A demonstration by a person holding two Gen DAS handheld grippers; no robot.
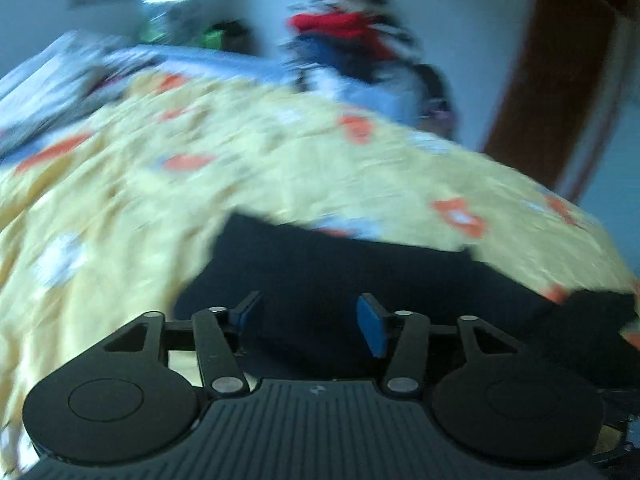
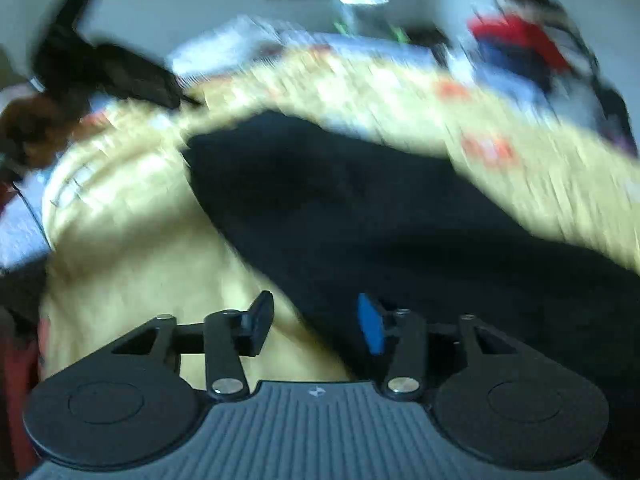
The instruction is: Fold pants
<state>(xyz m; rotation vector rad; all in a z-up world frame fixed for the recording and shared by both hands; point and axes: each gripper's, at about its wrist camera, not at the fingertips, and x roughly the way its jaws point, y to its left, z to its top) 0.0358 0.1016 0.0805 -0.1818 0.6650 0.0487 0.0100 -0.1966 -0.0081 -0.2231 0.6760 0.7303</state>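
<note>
Both released: left claw [image 1: 310, 320] and right claw [image 2: 316, 322] hover over dark fabric pants [image 2: 400, 216], stretching toward two o'clock across the yellow patterned bedspread [image 1: 240, 168].

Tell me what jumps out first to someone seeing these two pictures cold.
The dark pants dominate, sprawled across the yellow patterned bedspread in the middle of both views. Low in each frame the left gripper and right gripper hang open over the fabric, nothing pinched between them. Behind the bed, a blurred heap of red and blue clothes draws the eye.
</note>
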